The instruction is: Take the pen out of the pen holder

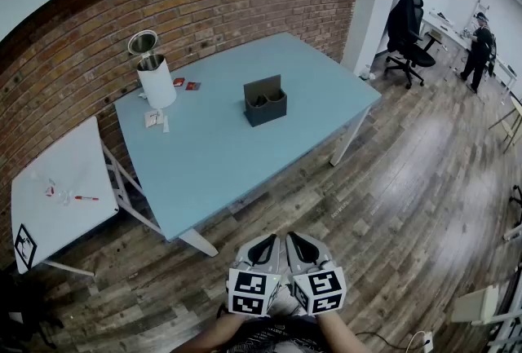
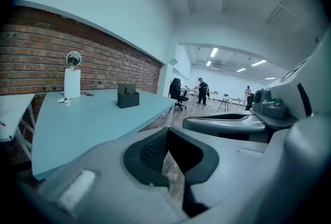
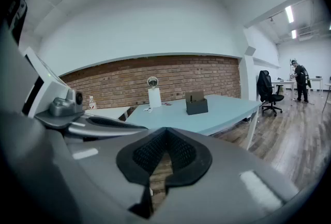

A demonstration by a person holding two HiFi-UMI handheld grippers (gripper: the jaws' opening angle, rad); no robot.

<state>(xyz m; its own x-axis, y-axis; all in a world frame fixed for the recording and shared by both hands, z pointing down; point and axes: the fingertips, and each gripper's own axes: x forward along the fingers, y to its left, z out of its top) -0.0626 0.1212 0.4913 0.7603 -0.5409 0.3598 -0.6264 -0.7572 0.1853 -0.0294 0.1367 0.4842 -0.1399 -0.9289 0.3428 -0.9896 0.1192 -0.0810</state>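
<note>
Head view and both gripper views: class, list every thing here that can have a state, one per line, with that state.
left gripper, jaws shut, empty
right gripper, jaws shut, empty
pen holder, upright on the blue table, untouched
office chair, upright, unoccupied
red marker, lying flat on the white side table

Colour key: light blue surface (image 1: 228, 156); dark grey pen holder (image 1: 265, 107); red-brown brick-patterned wall (image 1: 90, 33); grey-brown wood-plank floor (image 1: 408, 205); white side table (image 1: 65, 180); black office chair (image 1: 408, 29)
</note>
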